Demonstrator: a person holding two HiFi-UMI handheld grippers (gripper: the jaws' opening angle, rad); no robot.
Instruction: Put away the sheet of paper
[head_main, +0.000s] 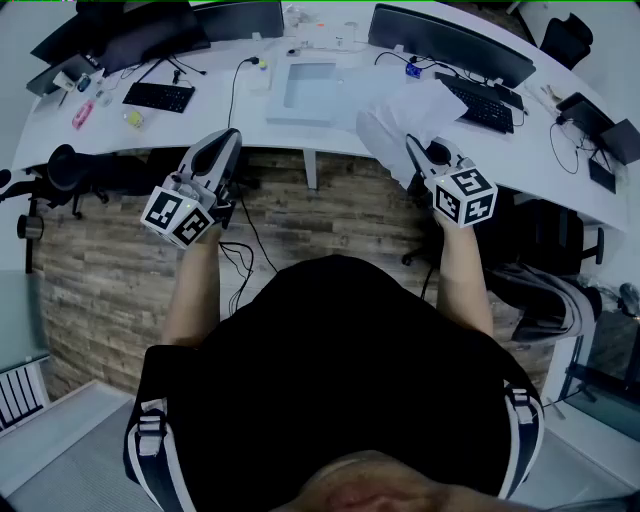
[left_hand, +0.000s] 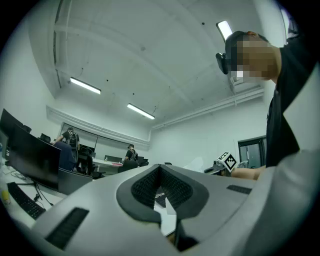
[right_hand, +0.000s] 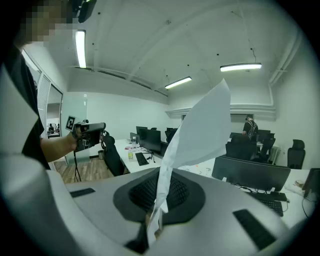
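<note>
While the sheet of paper (head_main: 400, 115) is clamped by one edge between the closed jaws of the right hand-held gripper (head_main: 411, 145) above the white counter (head_main: 200, 125), the left hand-held gripper (head_main: 232, 137) is held shut and empty, well apart.

The curved white worktop (head_main: 210, 128) before me carries a black keyboard (head_main: 159, 97) at left, a second keyboard (head_main: 478, 103) at right, dark monitors (head_main: 452, 42), trailing cables (head_main: 234, 85) and a pale flat tray (head_main: 310, 92) between.
</note>
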